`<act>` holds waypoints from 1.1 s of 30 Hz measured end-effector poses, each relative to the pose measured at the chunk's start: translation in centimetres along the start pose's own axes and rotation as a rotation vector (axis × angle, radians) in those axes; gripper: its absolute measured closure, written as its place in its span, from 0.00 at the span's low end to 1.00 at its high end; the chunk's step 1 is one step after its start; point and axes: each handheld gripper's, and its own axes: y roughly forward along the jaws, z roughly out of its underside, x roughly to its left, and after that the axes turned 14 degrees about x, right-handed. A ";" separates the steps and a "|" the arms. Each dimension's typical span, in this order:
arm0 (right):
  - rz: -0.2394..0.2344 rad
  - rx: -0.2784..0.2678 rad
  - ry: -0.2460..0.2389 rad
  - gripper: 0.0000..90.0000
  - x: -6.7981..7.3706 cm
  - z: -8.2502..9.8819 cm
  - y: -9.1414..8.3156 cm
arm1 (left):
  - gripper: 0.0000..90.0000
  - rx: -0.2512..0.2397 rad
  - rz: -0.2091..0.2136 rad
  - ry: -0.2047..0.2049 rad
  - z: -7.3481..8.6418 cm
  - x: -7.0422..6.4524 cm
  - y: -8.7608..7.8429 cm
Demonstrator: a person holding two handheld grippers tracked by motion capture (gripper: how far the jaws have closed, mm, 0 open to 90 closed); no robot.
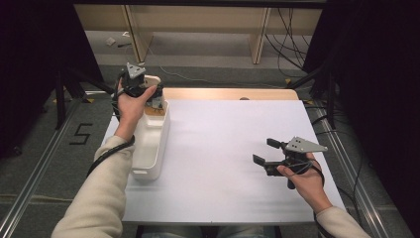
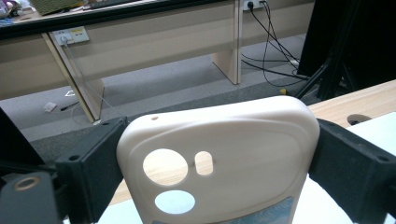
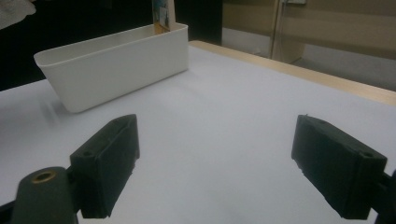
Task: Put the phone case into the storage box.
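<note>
Gripping cream phone case [image 2: 219,158], left tongs [image 1: 148,91] over white bin [image 1: 151,144] at 10 o'clock; drop pending. Right tongs [image 1: 265,151] wide open, empty, above worktop [image 1: 223,148].

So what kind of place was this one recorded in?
Probably a lab or office set up for recording: a white-topped table on a carpeted floor, black stands beside it, loose cables running to wall sockets, and light wooden desks behind.

Left gripper [image 1: 148,91] is held out at the far left, jaws clamped on something; right gripper [image 1: 262,151] hovers low at the right, jaws spread wide, nothing between them
</note>
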 end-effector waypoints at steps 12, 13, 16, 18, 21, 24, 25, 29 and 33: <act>0.001 0.000 -0.001 0.18 0.0 0.0 0.0 | 0.11 0.004 0.002 -0.005 0.0 0.1 0.3; 0.001 0.000 0.000 0.18 0.0 0.0 0.0 | 0.11 0.004 0.002 -0.005 0.0 0.1 0.4; 0.002 0.000 0.001 0.18 0.0 0.0 0.0 | 0.11 0.007 0.001 -0.002 0.0 0.1 0.5; 0.001 0.000 -0.001 0.18 0.0 0.0 0.0 | 0.11 0.008 0.001 -0.007 0.1 0.1 0.5; 0.001 0.000 -0.001 0.18 0.0 0.0 0.0 | 0.11 0.011 0.001 -0.004 0.1 0.1 0.7; 0.002 -0.002 -0.003 0.18 -0.1 0.0 0.0 | 0.11 0.012 0.000 -0.003 0.1 0.1 0.8; 0.001 -0.002 -0.002 0.18 -0.1 0.0 0.0 | 0.11 0.012 0.001 -0.003 0.1 0.1 0.8; 0.000 0.000 -0.001 0.18 0.0 0.0 0.0 | 0.11 0.013 0.002 -0.003 0.1 0.1 0.9; 0.001 -0.002 -0.002 0.18 -0.1 0.0 0.0 | 0.11 0.017 0.000 0.001 0.1 0.2 1.0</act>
